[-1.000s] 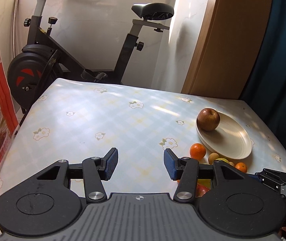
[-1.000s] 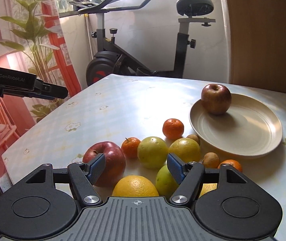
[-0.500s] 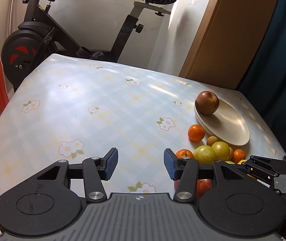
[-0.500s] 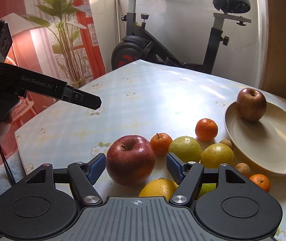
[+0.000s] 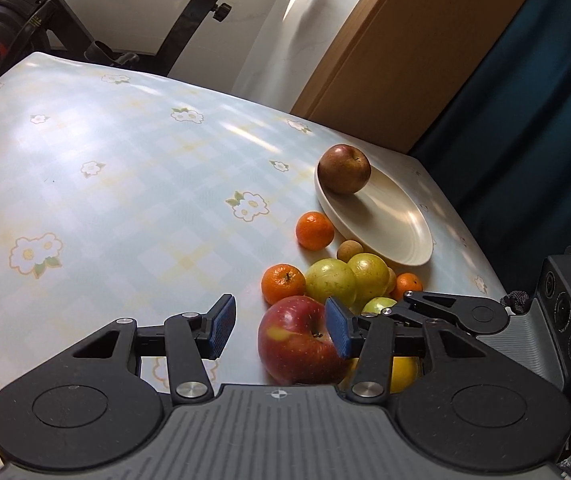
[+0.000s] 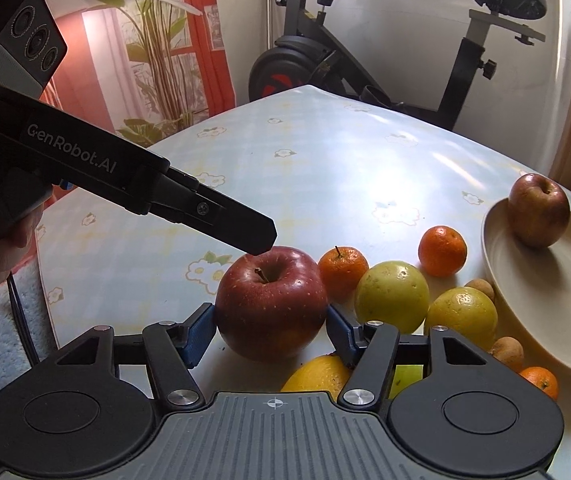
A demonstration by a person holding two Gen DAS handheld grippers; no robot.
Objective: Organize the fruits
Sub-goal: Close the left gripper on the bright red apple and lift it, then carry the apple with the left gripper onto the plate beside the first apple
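A big red apple [image 6: 271, 302] sits on the table between the blue pads of my right gripper [image 6: 271, 330]; the pads stand at its sides, touching or nearly so. It also shows in the left wrist view [image 5: 297, 340]. My left gripper [image 5: 281, 330] is open, its right pad at the apple's top, its left pad over bare table. A darker apple [image 6: 539, 210] rests on the cream plate [image 6: 557, 304]. Mandarins [image 6: 442, 251], yellow-green fruits [image 6: 392, 296], an orange [image 6: 317, 374] and small brown fruits [image 6: 507, 352] lie beside the plate.
The table [image 5: 125, 184] has a pale checked cloth with flowers. An exercise bike [image 6: 365, 60] stands behind it, a wooden panel [image 5: 397, 48] and a dark blue curtain [image 5: 545, 120] to the right, and a plant [image 6: 157, 40] to the left.
Both grippers moved in toward the red apple. The right gripper's pads now bracket the apple closely, and the left gripper's tip hovers over its top.
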